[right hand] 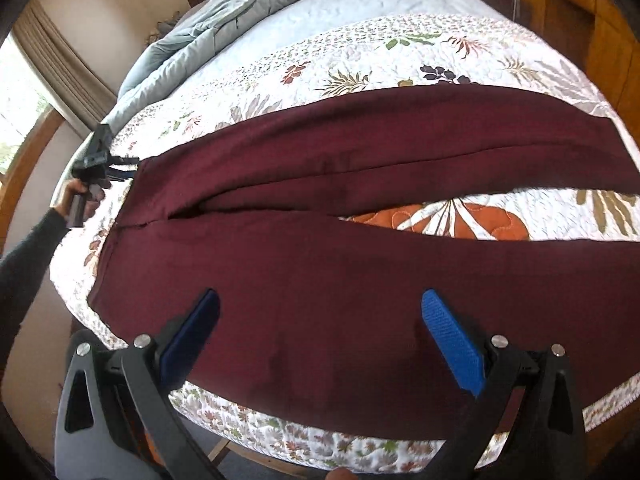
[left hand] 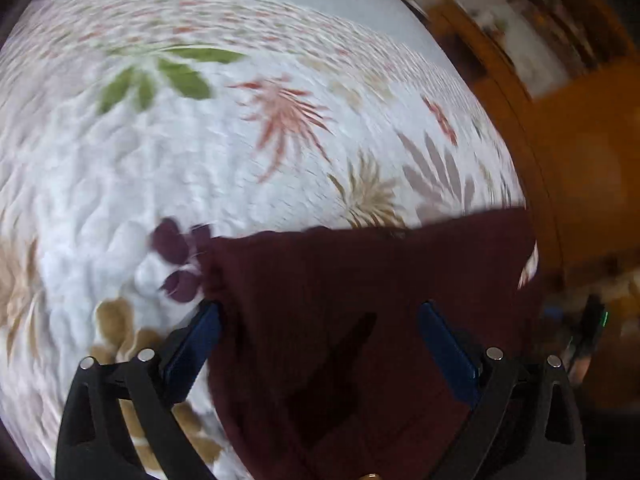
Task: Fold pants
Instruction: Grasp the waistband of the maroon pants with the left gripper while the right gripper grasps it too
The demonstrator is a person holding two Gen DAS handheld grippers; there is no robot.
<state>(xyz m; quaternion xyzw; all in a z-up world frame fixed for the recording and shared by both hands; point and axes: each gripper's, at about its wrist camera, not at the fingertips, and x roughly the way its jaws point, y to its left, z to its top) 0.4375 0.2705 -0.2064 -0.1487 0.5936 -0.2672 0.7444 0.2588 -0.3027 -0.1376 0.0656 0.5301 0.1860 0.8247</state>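
Maroon pants [right hand: 360, 272] lie spread flat on the quilted bed [right hand: 360, 44], waistband at 9 o'clock, legs splayed toward 3, presumably laid out for a lengthwise fold. Right hand-held gripper [right hand: 320, 308] hovers wide over the near leg; left hand-held gripper [left hand: 318, 316], also wide and empty, sits at the waistband corner. No readable labels or writing.
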